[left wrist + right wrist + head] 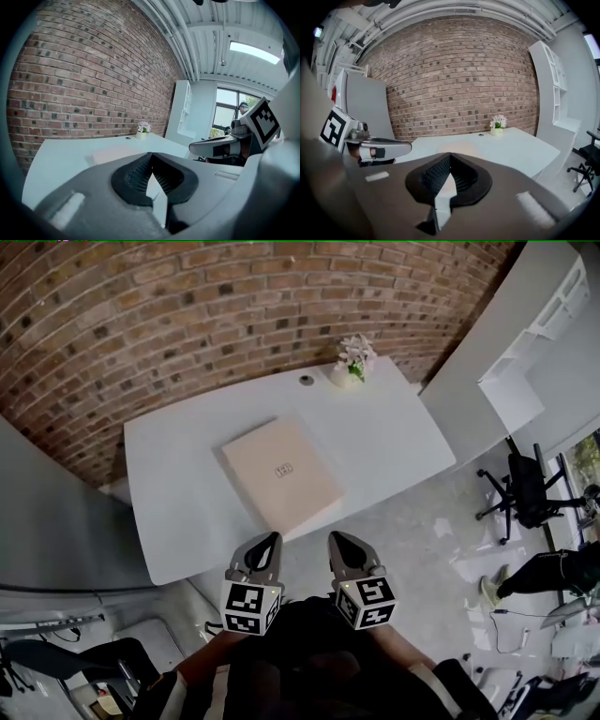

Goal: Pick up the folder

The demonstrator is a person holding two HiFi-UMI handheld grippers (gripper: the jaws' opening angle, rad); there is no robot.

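A pale pink folder (281, 472) lies flat near the front edge of the white desk (178, 474). Both grippers hover side by side over the floor just short of that edge. My left gripper (273, 539) is shut with nothing in it, and so is my right gripper (335, 537). The left gripper view looks over its closed jaws (151, 158) at the folder (115, 152), with the right gripper (220, 147) beside it. In the right gripper view, its closed jaws (449, 158) point at the folder (461, 149), and the left gripper (379, 149) is alongside.
A small pot of flowers (353, 360) and a cable hole (307, 380) sit at the desk's far edge, against the brick wall (187, 306). A white shelf unit (525, 343) stands to the right. A black office chair (525, 488) stands on the floor at the right.
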